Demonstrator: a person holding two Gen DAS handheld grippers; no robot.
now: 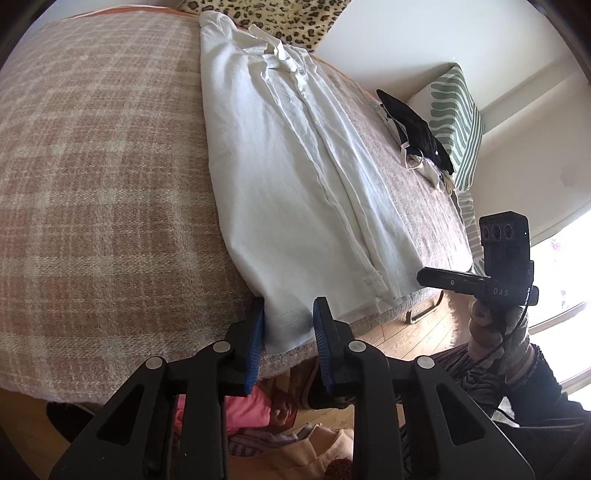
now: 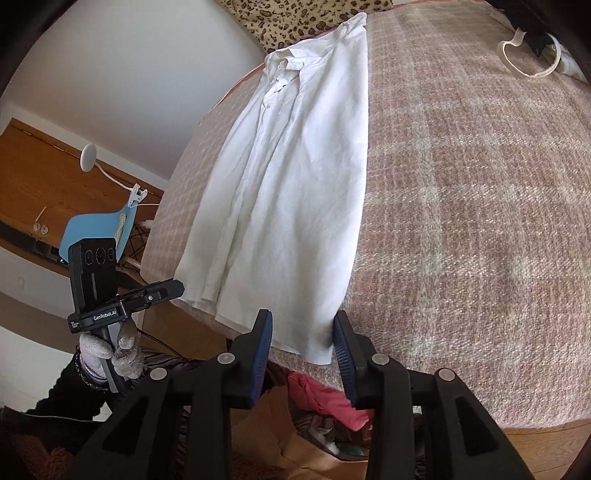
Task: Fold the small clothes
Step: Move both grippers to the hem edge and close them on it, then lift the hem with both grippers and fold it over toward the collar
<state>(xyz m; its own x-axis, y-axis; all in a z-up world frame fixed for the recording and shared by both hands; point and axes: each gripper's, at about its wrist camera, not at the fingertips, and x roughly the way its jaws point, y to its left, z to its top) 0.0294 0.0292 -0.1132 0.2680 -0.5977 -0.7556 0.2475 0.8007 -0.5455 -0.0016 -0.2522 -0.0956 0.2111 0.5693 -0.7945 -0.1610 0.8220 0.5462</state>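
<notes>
The left tongs (image 1: pixel 289 321) and right tongs (image 2: pixel 303 338) each stand parted around a bottom hem corner of the white shirt (image 1: pixel 295 177), gripping nothing yet. It lies lengthwise on the plaid bed (image 1: pixel 103 177), hem overhanging; pinch both corners evenly, then lift together

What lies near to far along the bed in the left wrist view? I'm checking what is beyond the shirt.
Left tongs at the hem, white shirt lengthwise on the plaid blanket, then its collar, then the leopard-print pillow at the far end.
</notes>
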